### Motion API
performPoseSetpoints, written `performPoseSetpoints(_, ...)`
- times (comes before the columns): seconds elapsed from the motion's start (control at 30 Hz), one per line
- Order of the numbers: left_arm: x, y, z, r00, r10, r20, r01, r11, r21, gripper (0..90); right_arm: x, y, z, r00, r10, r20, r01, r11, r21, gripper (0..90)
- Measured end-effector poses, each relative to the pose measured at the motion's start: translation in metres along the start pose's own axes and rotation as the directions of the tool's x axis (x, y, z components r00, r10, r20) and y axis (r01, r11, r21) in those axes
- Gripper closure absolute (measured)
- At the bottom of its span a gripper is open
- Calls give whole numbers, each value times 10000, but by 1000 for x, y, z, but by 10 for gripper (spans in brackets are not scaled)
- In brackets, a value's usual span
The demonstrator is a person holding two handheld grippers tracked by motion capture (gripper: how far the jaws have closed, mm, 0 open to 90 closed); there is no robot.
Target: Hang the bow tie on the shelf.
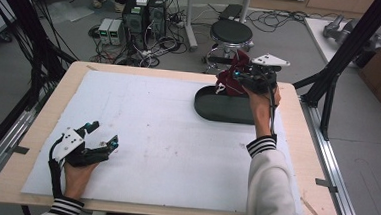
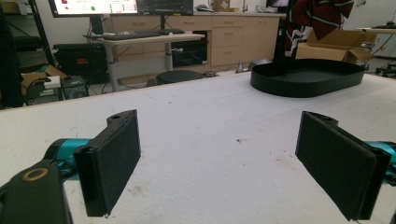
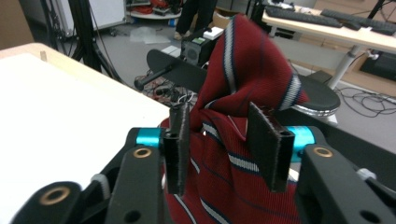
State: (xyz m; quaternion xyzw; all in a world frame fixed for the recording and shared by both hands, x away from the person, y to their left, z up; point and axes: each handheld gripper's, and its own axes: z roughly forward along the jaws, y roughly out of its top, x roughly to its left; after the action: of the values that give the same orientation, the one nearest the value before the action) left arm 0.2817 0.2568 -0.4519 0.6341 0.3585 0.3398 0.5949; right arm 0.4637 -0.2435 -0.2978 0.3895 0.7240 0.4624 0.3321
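White, slightly scuffed sheeting [image 1: 166, 136] covers most of my pale wooden table [image 1: 37, 128], and beyond its far edge the grey floor is strewn with tangled cables around a round black stool [image 1: 231, 32] and a pair of computer towers [image 1: 144, 15]. My left gripper [image 1: 101, 137] rests low at the near left of the sheet, its jaws spread wide apart with nothing between them; in the left gripper view its flat, matte black pads [image 2: 112, 158] look felt-like and stand clear of the speckled white surface. Toward the far right of the table sits a shallow, oval black tray [image 1: 218, 111] with a smooth low wall. My right gripper [image 1: 232, 80] is lifted over the far end of that tray, and its jaws are clamped on a dark red woven cloth [image 3: 247, 70] crossed by thin navy and white stripes. In the right gripper view the fabric bunches between the pads and rises in a soft, crumpled peak above them, with more of it hanging in folds below. From above, the cloth shows as a rumpled red bundle at the gripper's tip, over the tray's far rim. My striped cuff [image 1: 261, 144] shows at the right wrist.
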Motion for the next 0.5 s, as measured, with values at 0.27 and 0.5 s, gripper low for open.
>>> performPoseSetpoints(0.27, 0, 0, 0, 10000, 0, 3, 0, 10000, -16, 144, -2, 5, -16, 9980, 289, 565, -257, 9981, -552, 330)
performPoseSetpoints(0.5, 0, 0, 0, 10000, -3, 0, 3, 10000, -32, 144, -3, 8, -29, 9966, 525, 637, -478, 9962, -729, 236)
